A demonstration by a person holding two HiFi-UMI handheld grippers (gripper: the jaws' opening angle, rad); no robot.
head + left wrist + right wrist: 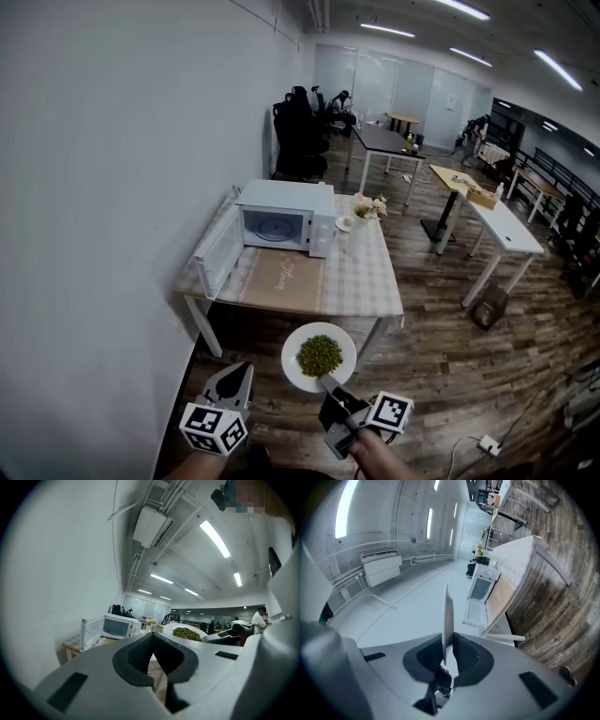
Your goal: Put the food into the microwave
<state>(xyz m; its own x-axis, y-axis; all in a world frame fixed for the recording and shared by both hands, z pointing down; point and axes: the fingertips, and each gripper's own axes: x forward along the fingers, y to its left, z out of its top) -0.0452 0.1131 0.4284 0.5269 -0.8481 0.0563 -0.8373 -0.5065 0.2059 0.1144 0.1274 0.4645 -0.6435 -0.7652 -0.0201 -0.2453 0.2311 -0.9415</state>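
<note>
A white plate point(319, 356) heaped with green food hangs in front of me, low in the head view. My right gripper point(325, 380) is shut on its near rim; in the right gripper view the plate point(448, 616) stands edge-on between the pads point(447, 651). The left gripper point(236, 373) floats left of the plate, apart from it, its jaws slightly open point(154, 660) on nothing. Ahead, the white microwave point(281, 220) sits on the table with its door point(217, 255) swung open to the left. The left gripper view shows microwave point(117, 626) and plate point(185, 632).
The microwave's table point(366, 281) has a checked cloth, a flower bunch point(368, 206) and a small white dish point(344, 223). A white wall runs along the left. Other desks point(497, 220) and office chairs point(300, 141) stand beyond. A power strip point(487, 442) lies on the wooden floor.
</note>
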